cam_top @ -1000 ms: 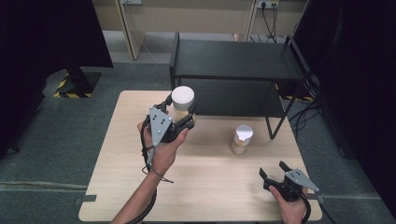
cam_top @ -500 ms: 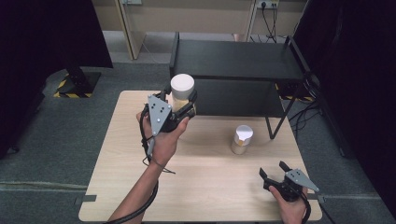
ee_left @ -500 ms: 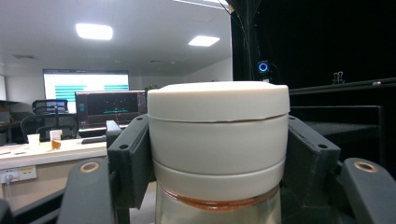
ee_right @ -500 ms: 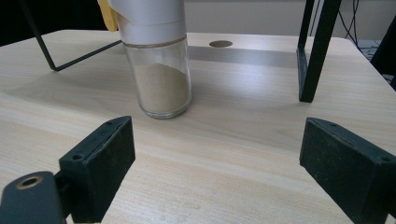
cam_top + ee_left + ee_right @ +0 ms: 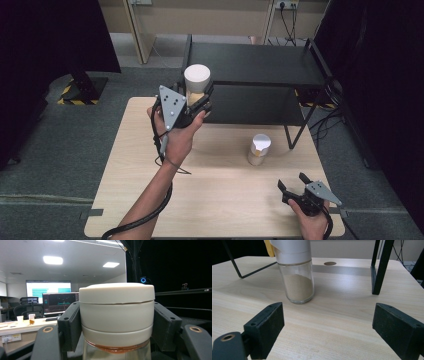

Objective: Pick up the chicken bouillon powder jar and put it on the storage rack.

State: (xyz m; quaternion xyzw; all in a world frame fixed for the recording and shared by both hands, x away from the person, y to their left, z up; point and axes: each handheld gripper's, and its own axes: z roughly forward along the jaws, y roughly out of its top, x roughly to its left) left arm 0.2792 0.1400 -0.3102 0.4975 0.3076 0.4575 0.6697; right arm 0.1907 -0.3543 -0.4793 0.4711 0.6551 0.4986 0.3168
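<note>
One jar (image 5: 196,85) hangs above the table's (image 5: 220,200) far left; another (image 5: 259,149) stands right of centre.

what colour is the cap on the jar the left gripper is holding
Off-white, a creamy matte cap; it shows best in the left gripper view.

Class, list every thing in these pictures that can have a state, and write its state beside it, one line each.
Left tool: shut on the white-capped jar, lifted above the table.
White-capped jar: capped, upright, gripped at the cap.
Right tool: open, nothing between the jaws.
Spice jar: upright on the wooden table, partly full of tan powder.
Black shelf: top bare.
</note>
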